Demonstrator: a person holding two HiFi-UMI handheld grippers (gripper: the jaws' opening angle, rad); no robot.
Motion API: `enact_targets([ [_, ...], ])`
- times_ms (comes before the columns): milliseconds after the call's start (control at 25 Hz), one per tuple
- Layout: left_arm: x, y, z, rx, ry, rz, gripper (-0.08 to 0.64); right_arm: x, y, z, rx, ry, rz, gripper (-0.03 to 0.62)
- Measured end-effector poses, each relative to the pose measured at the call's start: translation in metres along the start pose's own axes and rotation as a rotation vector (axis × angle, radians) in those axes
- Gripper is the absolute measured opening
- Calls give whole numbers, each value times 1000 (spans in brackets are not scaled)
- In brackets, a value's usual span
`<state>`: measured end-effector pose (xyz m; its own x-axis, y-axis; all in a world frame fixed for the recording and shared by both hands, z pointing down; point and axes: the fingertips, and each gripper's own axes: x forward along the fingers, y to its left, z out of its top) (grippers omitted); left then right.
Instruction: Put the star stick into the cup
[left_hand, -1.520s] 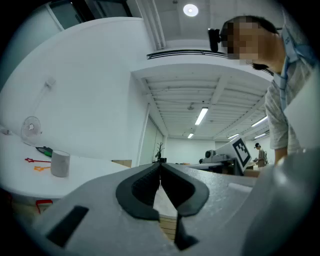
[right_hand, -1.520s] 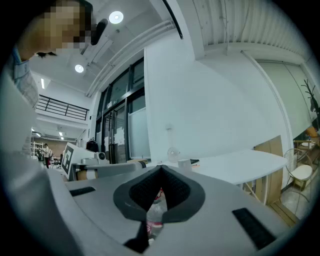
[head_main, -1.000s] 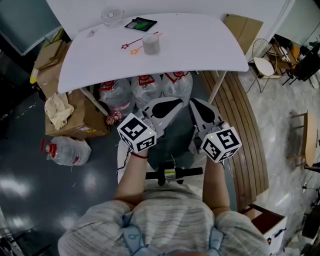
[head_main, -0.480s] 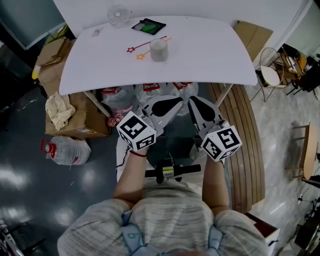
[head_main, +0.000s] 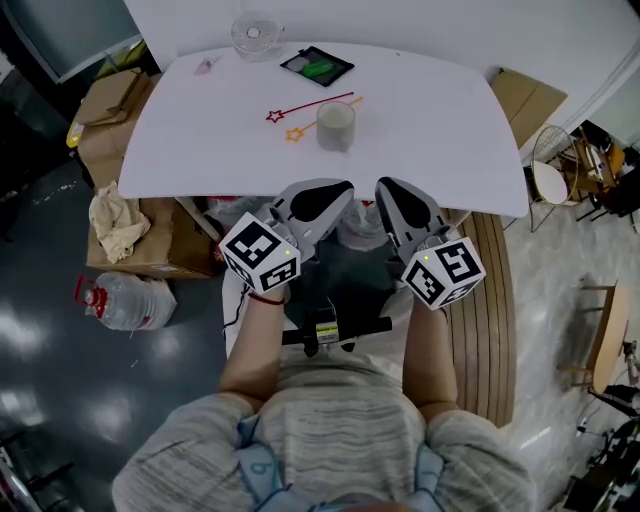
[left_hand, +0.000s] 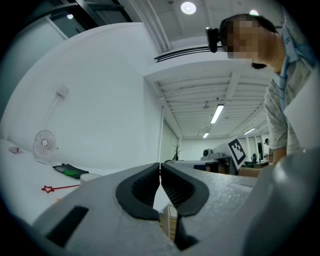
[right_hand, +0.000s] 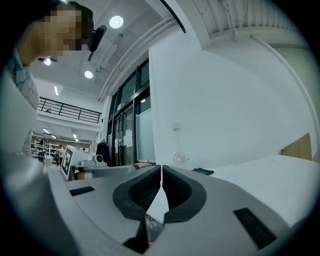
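Observation:
On the white table (head_main: 200, 150) a red star stick (head_main: 308, 104) lies just left of a grey cup (head_main: 336, 126), and an orange star stick (head_main: 296, 133) lies beside it, its shaft running past the cup. My left gripper (head_main: 343, 187) and right gripper (head_main: 384, 186) hover at the table's near edge, short of the cup, both shut with nothing between the jaws. In the left gripper view the shut left gripper (left_hand: 160, 168) points over the table, with the red star (left_hand: 47, 189) low at left. The right gripper (right_hand: 161, 171) is shut too.
A black tray with a green item (head_main: 317, 67), a small fan (head_main: 255, 35) and a small pink scrap (head_main: 207, 66) lie at the table's far side. Cardboard boxes (head_main: 150, 235) and a water bottle (head_main: 125, 302) stand on the floor at left; a wooden bench (head_main: 492, 320) runs at right.
The table has come closer in the head view. Both grippers have advanced from over the bags below to the table's front edge, and both stay shut.

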<state>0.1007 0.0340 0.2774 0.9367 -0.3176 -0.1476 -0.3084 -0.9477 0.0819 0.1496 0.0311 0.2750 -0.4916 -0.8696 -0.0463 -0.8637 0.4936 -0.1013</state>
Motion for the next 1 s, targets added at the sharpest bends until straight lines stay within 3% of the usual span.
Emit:
enact_targets([
  [360,7,56,1,2,11,34,15,55,-23,-1,-14,21,49,11],
  [680,12,85,4,-21,8,20,15,94,-65,25,-142,91,80,11],
  [1000,31,93,-19,-40,72,-35,15,153,-106,24,-371,279,295,11],
])
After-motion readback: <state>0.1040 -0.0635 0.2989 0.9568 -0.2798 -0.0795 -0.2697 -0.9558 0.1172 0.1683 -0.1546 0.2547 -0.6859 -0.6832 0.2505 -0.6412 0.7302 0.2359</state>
